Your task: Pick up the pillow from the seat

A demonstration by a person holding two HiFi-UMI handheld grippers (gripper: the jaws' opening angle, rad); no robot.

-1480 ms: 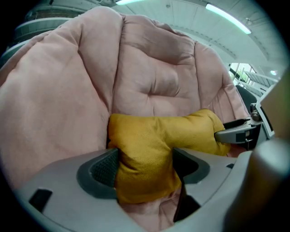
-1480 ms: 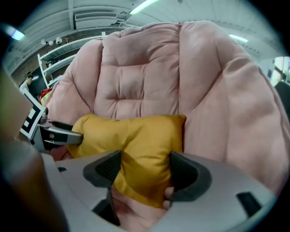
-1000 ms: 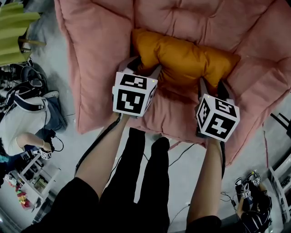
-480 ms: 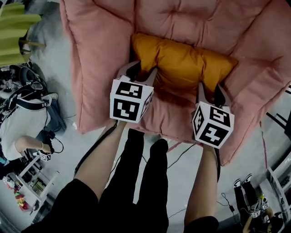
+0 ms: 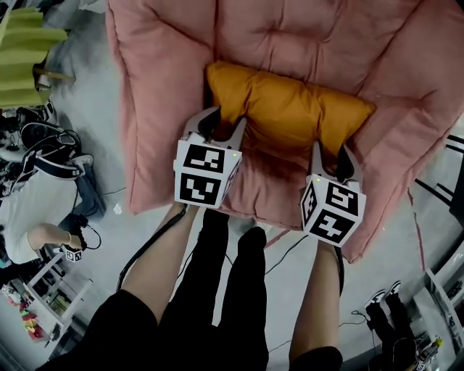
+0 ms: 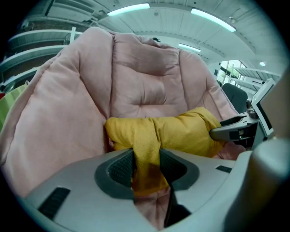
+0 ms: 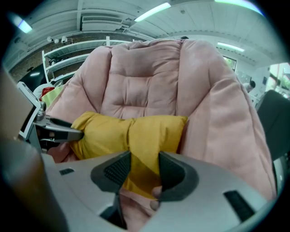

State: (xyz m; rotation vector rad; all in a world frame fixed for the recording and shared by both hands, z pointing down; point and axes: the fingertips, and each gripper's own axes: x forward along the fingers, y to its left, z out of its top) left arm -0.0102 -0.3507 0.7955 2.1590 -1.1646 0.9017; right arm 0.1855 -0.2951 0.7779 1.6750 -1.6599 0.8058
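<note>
Item 1, pillow (image 5: pixel 290 109): mustard-yellow, lying crosswise in the pink seat (image 5: pixel 167 94) at the foot of the backrest. Whether its underside clears the seat pad: cannot tell, no view shows it.

Item 2, my left gripper (image 5: pixel 221 124): on the pillow's left end. Left gripper view shows a fold of yellow fabric pinched btwn the ribbed pads (image 6: pixel 120 168). These jaws have just been closing and are clamped on that fold. Head view gives only the two jaw tips sunk into the pillow edge, pinch itself not vis.

Item 3, my right gripper (image 5: pixel 332 153): on the pillow's right end. Right gripper view shows yellow fabric gripped btwn the pads. These jaws have likewise just been closing w/ the pillow btwn them.

Item 4, cross-check: each gripper view shows the other gripper's tip at the pillow's far end. Head view alone shows both marker cubes (image 5: pixel 205 172) side by side.

Item 5, surroundings, head view only: grey floor (image 5: pixel 290 275), my legs (image 5: pixel 217 290) in black, a cable (image 5: pixel 145 246), a person (image 5: pixel 29 217) sitting at left, a green object (image 5: pixel 29 51) top left.

Item 6, gripper views only: seat's tufted backrest upright behind the pillow, ceiling strip lights (image 6: pixel 129 7), white shelving (image 7: pixel 68 54) at left of the right gripper view.
</note>
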